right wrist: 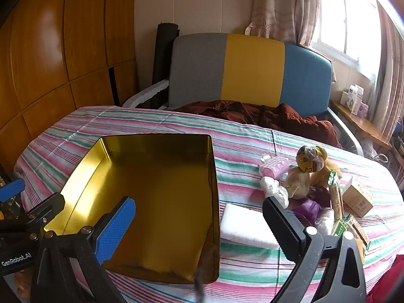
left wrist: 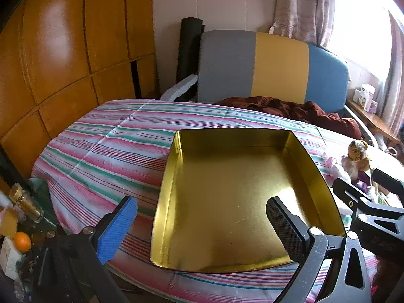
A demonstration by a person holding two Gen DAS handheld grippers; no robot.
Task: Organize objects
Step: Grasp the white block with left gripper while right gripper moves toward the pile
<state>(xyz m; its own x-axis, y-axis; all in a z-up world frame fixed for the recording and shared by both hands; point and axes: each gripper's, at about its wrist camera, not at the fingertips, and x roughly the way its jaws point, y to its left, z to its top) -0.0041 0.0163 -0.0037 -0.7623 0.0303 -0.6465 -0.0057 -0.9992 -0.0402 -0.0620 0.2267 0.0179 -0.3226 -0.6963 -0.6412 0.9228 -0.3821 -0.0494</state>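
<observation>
on striped cloth (right wrist: 240,149) | gold tin (right wrist: 161,189) shiny, bare inside | left tongs (left wrist: 202,227), right tongs (right wrist: 199,227) apart, empty

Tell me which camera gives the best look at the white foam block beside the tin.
Right wrist view: the white foam block lies in plain sight just right of the gold tin, partly behind a finger. The left wrist view does not show it.

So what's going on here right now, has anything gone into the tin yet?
Not yet. The gold tin sits open and empty on the striped cloth. Both the left gripper and the right gripper hang over it with jaws wide, holding nothing. The things to sort lie to its right: a white pad, a stuffed toy, a pink case and a small carton.
</observation>
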